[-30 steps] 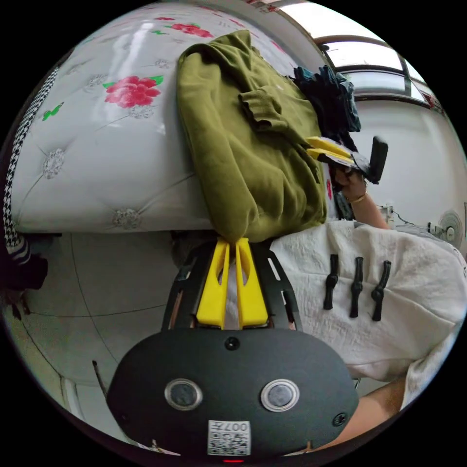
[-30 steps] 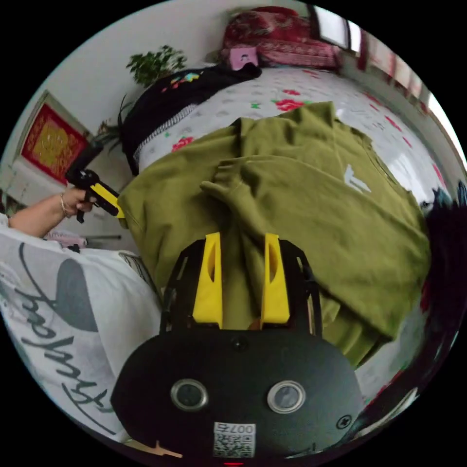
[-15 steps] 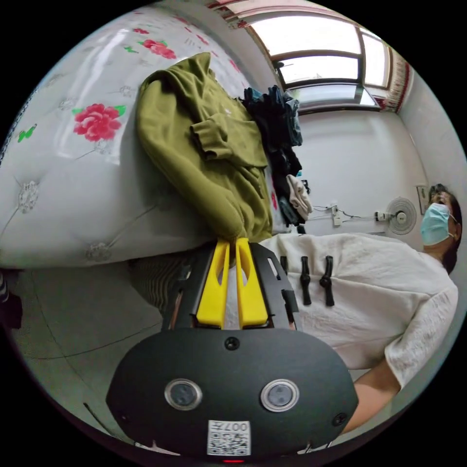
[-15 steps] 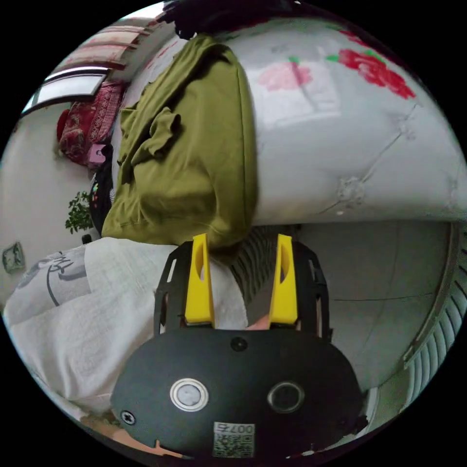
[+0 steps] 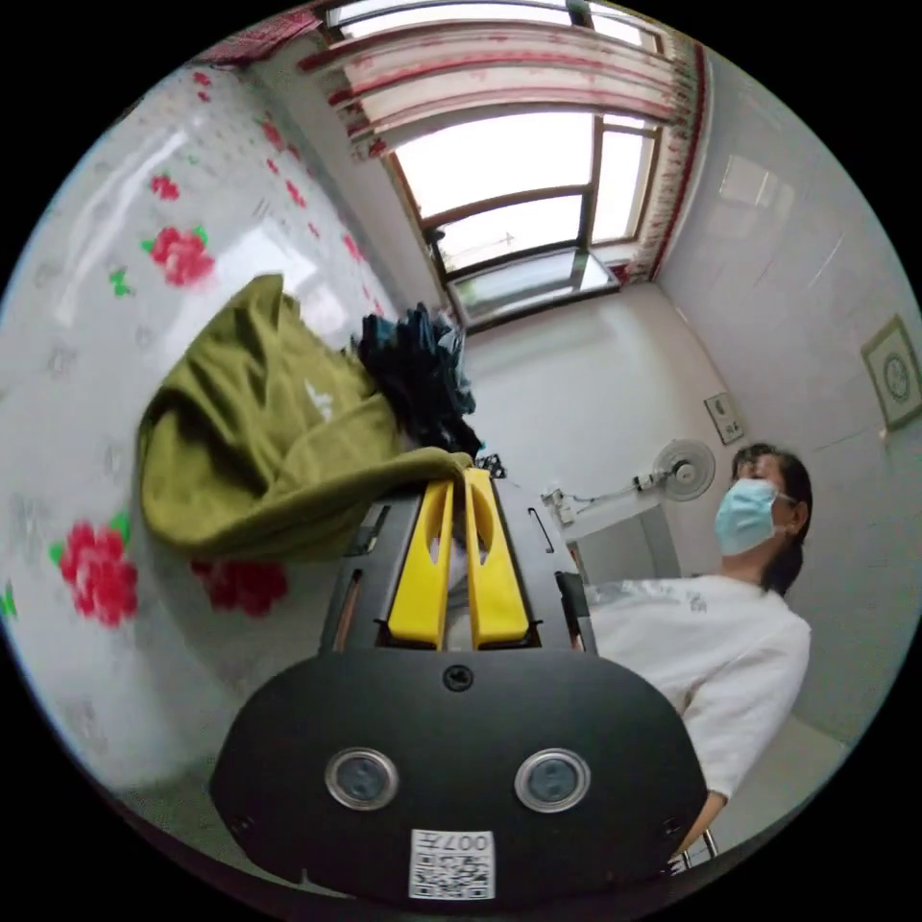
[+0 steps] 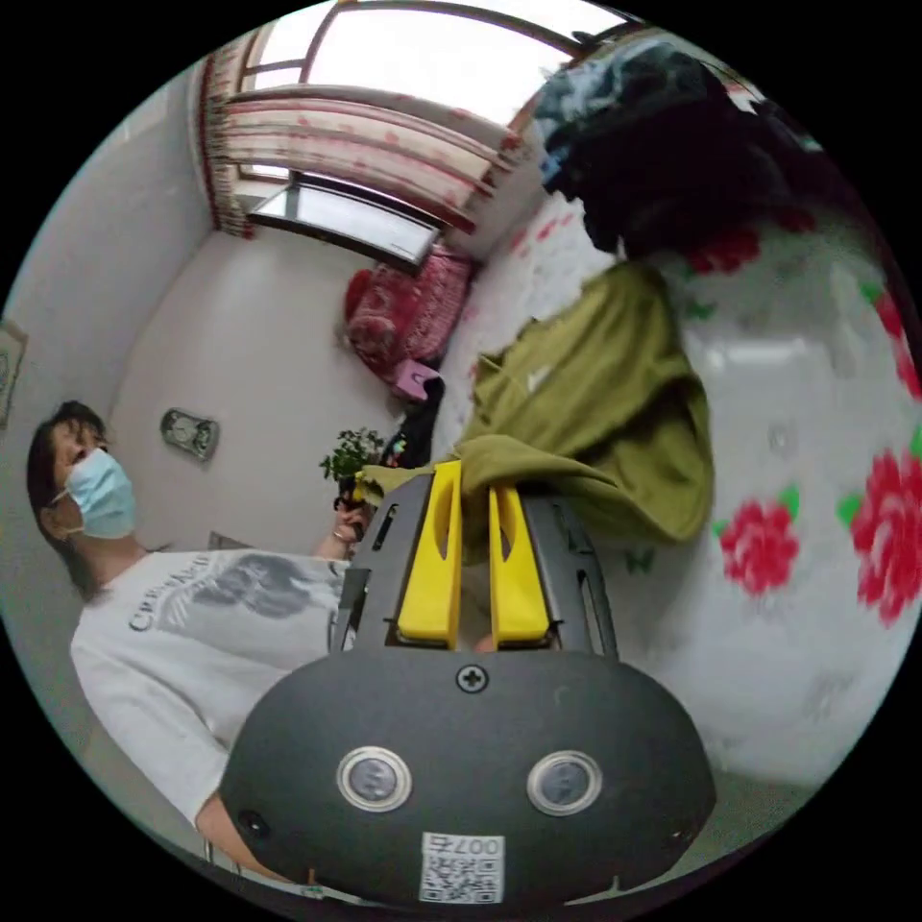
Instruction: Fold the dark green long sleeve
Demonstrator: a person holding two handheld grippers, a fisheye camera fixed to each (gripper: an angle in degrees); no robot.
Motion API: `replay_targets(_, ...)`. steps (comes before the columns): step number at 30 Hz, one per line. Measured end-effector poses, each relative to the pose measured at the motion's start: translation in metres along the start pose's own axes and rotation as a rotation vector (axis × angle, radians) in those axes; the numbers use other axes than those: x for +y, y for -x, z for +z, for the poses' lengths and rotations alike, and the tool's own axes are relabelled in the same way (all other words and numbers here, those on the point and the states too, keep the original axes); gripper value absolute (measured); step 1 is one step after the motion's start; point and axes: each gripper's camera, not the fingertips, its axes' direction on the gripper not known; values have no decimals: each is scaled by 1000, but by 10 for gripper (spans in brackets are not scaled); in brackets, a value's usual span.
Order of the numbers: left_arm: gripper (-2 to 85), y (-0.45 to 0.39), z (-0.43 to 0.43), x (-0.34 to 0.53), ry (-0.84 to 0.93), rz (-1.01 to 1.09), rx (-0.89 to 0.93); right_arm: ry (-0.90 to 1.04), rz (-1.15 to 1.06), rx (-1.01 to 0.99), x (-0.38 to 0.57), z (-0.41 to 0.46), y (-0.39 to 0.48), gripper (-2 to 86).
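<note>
Here, in the left gripper view, my left gripper point(image 5: 459, 477) has its two yellow jaws drawn close together, and an edge of the dark green long sleeve point(image 5: 259, 451) runs right into their tips, so I read it as clamped on the cloth. From there the garment hangs and bunches out over the white bed cover with red flowers point(image 5: 106, 576), part of it lifted above the cover. Just beyond it sits a dark pile of clothes point(image 5: 418, 370), touching or very near the green fabric. Further off I see a window point(image 5: 519, 192) with a striped curtain above it, a wall fan point(image 5: 687, 468), and a person in a white shirt point(image 5: 715, 653) beside the gripper body.

In the right gripper view, my right gripper point(image 6: 473, 475) likewise has its jaws nearly together, with a fold of the long sleeve point(image 6: 595, 403) passing between the tips; the pinch looks firm, though the blur there makes me a little unsure how much cloth is caught. The garment drapes from the jaws toward the flowered bed cover point(image 6: 816, 576), with the dark clothes pile point(image 6: 672, 154) beyond it. A red bundle point(image 6: 403, 312) and a small potted plant point(image 6: 351, 456) stand by the far wall, and the person's white printed shirt point(image 6: 211, 624) is beside the gripper.
</note>
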Motion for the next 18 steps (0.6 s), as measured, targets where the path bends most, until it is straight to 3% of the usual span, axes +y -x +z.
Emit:
replay_targets(2, -2, 1, 2, -53, -83, -3, 8, -13, -66, -39, -60, -3, 16, 21)
replay_targets(5, 22, -3, 20, -140, -214, -36, -139, -40, -112, 32, -168, 11, 37, 40)
replay_targets(9, 77, 6, 51, -199, -375, -56, -353, -170, -30, 356, -257, 33, 27, 76)
replay_targets(11, 83, 21, 58, -202, -371, -63, -421, -157, 26, 378, -263, 42, 5, 85)
replay_targets(14, 91, 56, 77, -186, -208, -80, -576, -114, 74, 402, -230, 58, -41, 96)
replay_targets(18, 98, 91, 78, -119, -97, -156, -773, -77, 245, 521, -143, 60, -107, 108)
